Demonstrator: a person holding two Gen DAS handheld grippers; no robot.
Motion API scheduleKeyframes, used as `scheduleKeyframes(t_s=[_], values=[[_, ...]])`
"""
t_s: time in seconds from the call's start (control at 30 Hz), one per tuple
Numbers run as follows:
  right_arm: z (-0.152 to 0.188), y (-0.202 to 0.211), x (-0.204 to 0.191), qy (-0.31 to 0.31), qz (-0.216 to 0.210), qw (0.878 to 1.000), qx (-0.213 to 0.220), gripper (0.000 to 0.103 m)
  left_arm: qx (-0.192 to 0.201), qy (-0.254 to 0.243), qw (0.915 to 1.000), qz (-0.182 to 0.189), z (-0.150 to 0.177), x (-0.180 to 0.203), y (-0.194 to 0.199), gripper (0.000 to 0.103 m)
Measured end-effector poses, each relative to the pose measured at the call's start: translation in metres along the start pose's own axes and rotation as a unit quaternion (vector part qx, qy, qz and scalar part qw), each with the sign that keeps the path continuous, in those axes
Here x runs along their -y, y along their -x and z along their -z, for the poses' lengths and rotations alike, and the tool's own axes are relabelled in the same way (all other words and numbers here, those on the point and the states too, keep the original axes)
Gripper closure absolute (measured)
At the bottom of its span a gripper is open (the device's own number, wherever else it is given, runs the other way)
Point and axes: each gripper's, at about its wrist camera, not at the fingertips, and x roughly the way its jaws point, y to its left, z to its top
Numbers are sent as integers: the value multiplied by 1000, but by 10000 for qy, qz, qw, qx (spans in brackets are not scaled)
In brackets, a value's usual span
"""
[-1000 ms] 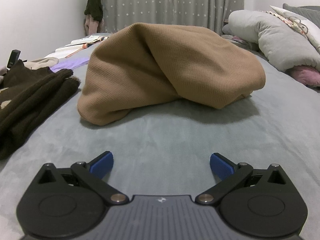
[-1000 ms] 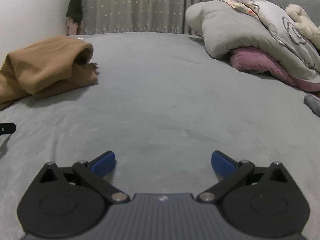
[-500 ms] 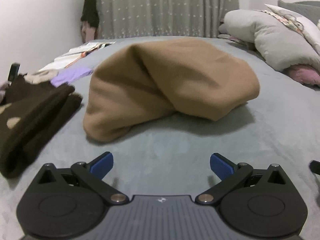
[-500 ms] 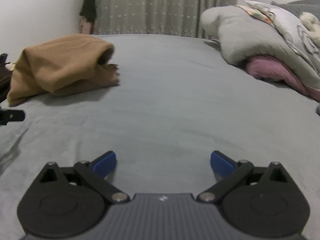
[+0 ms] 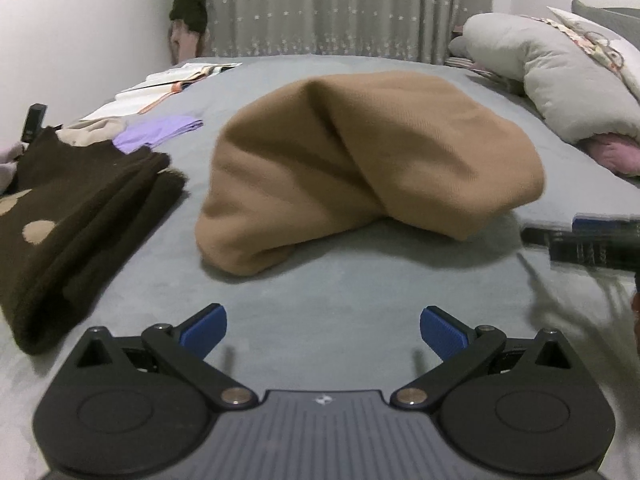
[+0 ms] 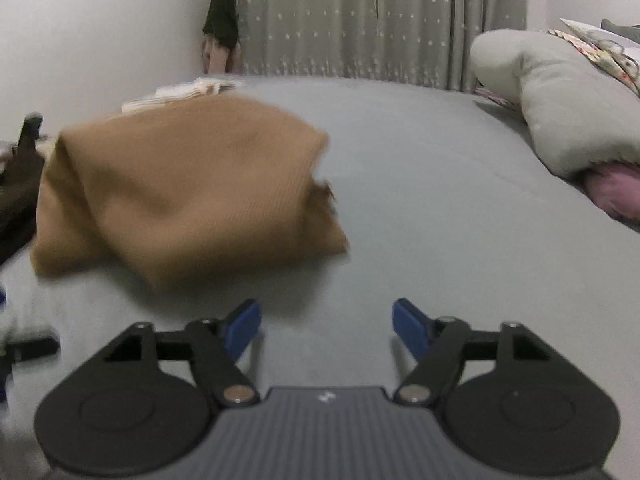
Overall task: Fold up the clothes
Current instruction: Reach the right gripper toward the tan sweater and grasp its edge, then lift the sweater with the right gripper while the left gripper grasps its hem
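One grey bed [image 5: 360, 292], star-dotted curtain [image 5: 348, 4], white wall [image 5: 80, 32]

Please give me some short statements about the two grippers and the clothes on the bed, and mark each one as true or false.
1. The left gripper holds the tan garment. False: its jaws are open and empty, short of the garment.
2. The right gripper is open. True.
3. A folded dark brown garment with tan dots lies left of the tan garment. True.
4. The tan garment lies flat and neatly folded. False: it sits in a rumpled heap.
5. The purple cloth lies on top of the tan garment. False: it lies apart, on the grey bed.
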Motion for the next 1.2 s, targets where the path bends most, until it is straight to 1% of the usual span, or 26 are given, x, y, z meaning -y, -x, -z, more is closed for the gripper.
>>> scheduleKeyframes(t_s=[0.07, 0.1, 0.13, 0.2, 0.23, 0.27, 0.3, 0.37, 0.5, 0.6, 0.77, 0.87, 1.0, 1.13, 1.2], values=[[-15, -6, -10, -174, -197, 9995, 184, 13, 14, 145, 9999, 39, -2, -6, 1, 0], [-21, -10, -17, -177, -289, 9992, 217, 13, 14, 200, 9998, 57, -3, -7, 1, 0], [-23, -13, -24, -70, -350, 9992, 158, 14, 13, 254, 9997, 73, -3, -8, 0, 0], [-27, -22, -38, 209, -448, 9988, -22, 32, -5, 351, 9993, 89, -5, -9, 0, 0], [-27, -26, -43, 274, -530, 9981, -131, 57, -5, 357, 9993, 103, -6, -9, 0, 0], [-27, -30, -47, 306, -626, 9973, -250, 79, -4, 362, 9993, 116, -6, -9, 0, 0], [-27, -32, -50, 320, -639, 9970, -312, 82, 2, 356, 9993, 122, -7, -9, 0, 0], [-23, -29, -58, 448, -599, 9969, -258, 87, 25, 330, 9994, 127, -8, -9, 1, 0], [-17, -14, -62, 657, -527, 9964, -9, 91, 26, 348, 9994, 88, -10, -13, 0, 0], [-15, 9, -52, 654, -425, 9966, 283, 92, 10, 440, 9990, 58, -12, -17, -3, 0], [-25, 53, -20, 680, -322, 9953, 618, 93, 45, 548, 9985, 18, -15, -20, -6, 0], [-28, 87, 8, 634, -235, 9946, 790, 93, 33, 559, 9984, 59, -15, -14, -9, 0], [-29, 133, 45, 594, -66, 9936, 953, 93, -100, 650, 9971, 390, -15, -2, -10, 0], [-22, 175, 91, 379, 323, 9920, 1161, 93, -90, 641, 9946, 806, -17, 10, -3, 0], [-17, 194, 115, 218, 535, 9903, 1265, 93, -146, 589, 9899, 1280, -18, 16, 2, 0]])
